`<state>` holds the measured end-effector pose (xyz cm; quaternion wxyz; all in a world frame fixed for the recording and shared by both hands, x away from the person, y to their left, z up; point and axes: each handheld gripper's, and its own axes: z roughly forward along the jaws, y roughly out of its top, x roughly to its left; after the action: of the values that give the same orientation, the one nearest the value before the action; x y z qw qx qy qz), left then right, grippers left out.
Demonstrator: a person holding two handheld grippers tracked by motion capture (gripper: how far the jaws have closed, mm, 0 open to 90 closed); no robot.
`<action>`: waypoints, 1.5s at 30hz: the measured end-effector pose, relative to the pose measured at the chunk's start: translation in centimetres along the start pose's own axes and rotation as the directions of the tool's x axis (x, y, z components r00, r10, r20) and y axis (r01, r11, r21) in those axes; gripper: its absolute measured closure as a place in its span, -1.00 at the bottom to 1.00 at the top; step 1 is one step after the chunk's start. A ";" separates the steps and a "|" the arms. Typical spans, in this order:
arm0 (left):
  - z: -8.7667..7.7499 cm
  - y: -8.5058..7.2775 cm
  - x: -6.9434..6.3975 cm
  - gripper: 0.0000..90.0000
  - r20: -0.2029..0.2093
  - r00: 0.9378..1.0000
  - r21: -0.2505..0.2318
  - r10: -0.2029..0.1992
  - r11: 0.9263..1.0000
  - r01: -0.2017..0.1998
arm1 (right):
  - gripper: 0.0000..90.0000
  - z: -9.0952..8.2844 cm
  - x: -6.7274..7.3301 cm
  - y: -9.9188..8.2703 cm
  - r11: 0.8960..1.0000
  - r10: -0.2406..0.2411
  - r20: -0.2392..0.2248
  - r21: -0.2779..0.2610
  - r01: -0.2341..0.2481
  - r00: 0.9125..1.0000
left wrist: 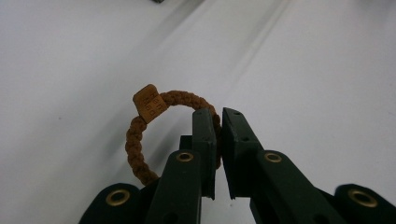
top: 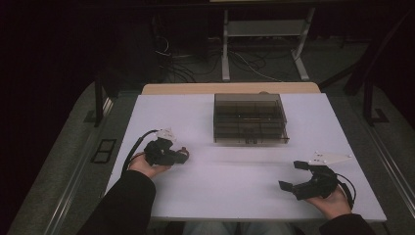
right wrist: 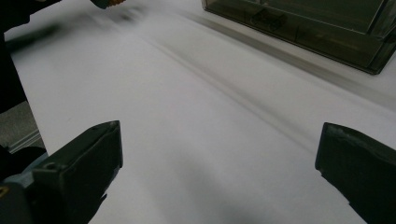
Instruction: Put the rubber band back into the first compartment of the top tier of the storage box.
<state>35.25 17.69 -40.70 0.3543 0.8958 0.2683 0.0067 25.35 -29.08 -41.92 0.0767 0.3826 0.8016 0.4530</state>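
braided band (left wrist: 135, 144): woven cord, brown, rough plaited texture, matt; carries a small tan tag (left wrist: 150, 103) with a smooth face and stamped marks. left gripper (left wrist: 218, 116): dark matt plastic jaws with brass-coloured metal eyelets. right gripper (right wrist: 219, 154): dark matt plastic, edges slightly scuffed. table (top: 205, 186): white, smooth, faint sheen. box (top: 249, 118): smoke-tinted transparent plastic, glossy walls.

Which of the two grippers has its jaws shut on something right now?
The left gripper: its jaws pinch a brown braided cord ring with a square tag. The right gripper has jaws spread wide over the bare white table.
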 end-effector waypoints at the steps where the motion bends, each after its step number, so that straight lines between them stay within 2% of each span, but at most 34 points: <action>1: -0.1 0.1 0.0 0.84 0.000 1.000 -0.001 0.004 1.000 -0.004 | -0.99 0.0 0.0 0.0 1.000 0.000 0.000 0.000 0.000 1.000; 15: -1.3 1.2 -0.3 0.84 0.009 1.000 -0.045 0.021 0.999 -0.021 | -0.99 0.0 0.0 0.0 1.000 -0.002 0.000 0.000 0.002 1.000; 28: -2.2 2.6 -0.6 0.84 0.008 0.999 -0.056 0.045 0.997 -0.045 | -0.99 0.0 0.0 0.0 1.000 -0.001 0.000 0.002 0.001 1.000; 35: -2.7 3.5 -0.7 0.84 0.007 0.997 -0.054 0.073 0.996 -0.073 | -0.99 0.0 0.0 0.0 1.000 -0.001 -0.001 0.001 0.001 1.000; 44: -2.9 4.4 -0.9 0.84 0.014 0.997 -0.065 0.081 0.995 -0.080 | -0.99 0.0 0.0 0.0 1.000 0.001 -0.003 0.000 -0.001 1.000; 45: -2.9 4.5 -0.9 0.84 0.014 0.996 -0.061 0.091 0.994 -0.090 | -0.99 0.0 0.0 0.0 1.000 0.001 -0.003 0.000 -0.001 1.000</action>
<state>36.06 16.37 -35.46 0.3826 0.8960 0.2240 0.0235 25.35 -29.07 -41.93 0.0753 0.3822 0.8015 0.4537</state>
